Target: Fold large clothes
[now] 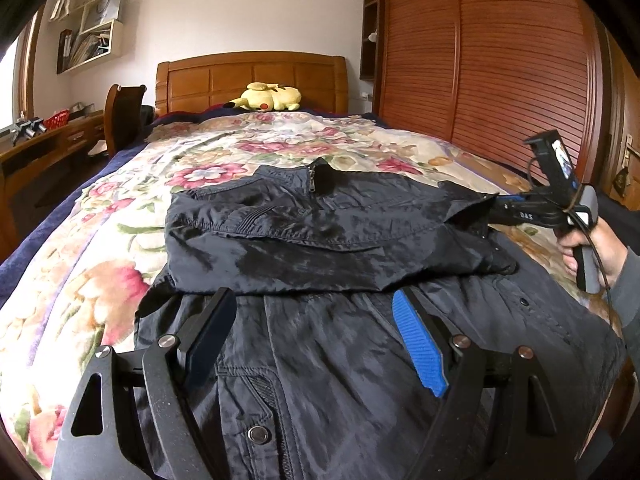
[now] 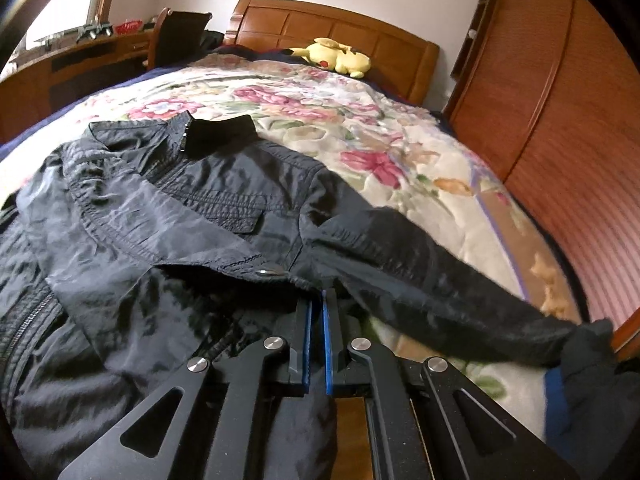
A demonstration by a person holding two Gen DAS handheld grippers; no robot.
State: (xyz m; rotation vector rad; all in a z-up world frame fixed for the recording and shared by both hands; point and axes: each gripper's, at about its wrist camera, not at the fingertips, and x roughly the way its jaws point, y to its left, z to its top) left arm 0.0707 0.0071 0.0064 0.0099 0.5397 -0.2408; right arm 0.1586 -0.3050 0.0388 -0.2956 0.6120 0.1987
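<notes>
Black jacket [image 1: 320, 240] lies spread on the floral bedspread [image 1: 100, 260], one sleeve already folded across the chest; looks like the sleeve-folding step. Left gripper [image 1: 320, 344] hangs over the hem, jaws wide apart, holding nothing; right gripper [image 2: 317, 308] sits nearly closed at the other armpit, no cloth visibly pinched. Next I'd guess: grab that outstretched sleeve [image 2: 460, 280] and lay it across.

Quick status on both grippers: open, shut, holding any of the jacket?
Left gripper: open, jaws wide above the black jacket, holding nothing.
Right gripper: jaws nearly together, narrow gap; tips at the jacket's edge, grip on fabric cannot be told.
</notes>
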